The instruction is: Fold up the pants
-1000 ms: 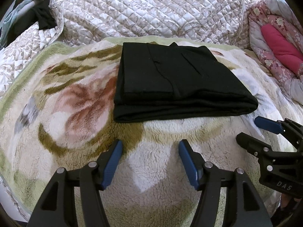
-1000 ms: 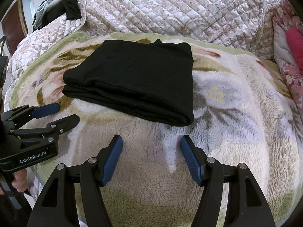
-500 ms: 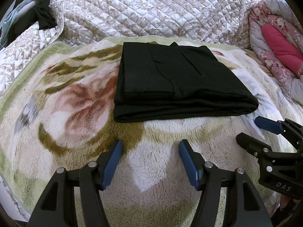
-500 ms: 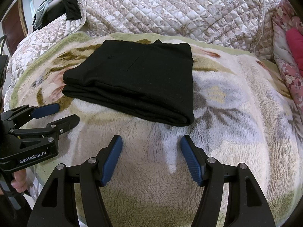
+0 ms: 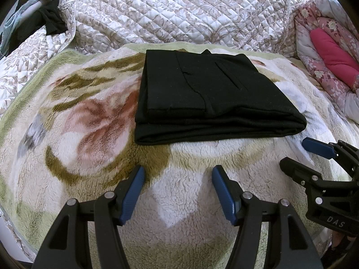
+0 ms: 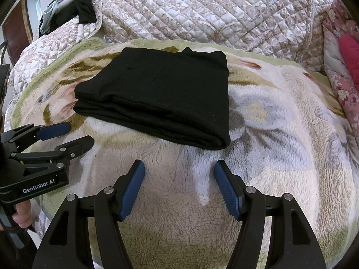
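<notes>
The bed (image 5: 224,11) carries everything here, its quilted cover bunched up at the back. Over it lies a fleecy flowered blanket (image 5: 89,123), spread flat, probably to give a smooth, soft surface for folding.

The black pants (image 5: 208,98) sit in the middle of that blanket, toward its far side, already stacked into a neat rectangle of several layers with the thick folded edge facing the cameras. Judging by that tidy shape, the folding looks finished or very nearly so.

A pink flowered quilt (image 5: 332,44) is pushed aside at the right, and a heap of dark clothes (image 6: 74,11) sits at the far left corner, both well apart from the pants.

The left gripper (image 5: 177,190) and the right gripper (image 6: 178,179) hover over bare blanket on the near side of the pants, angled down, side by side. The fingers of both are released and spread wide with nothing between them, touching no cloth, which suits hands that are done with the bundle.

No box, basket or other container shows in either view.
</notes>
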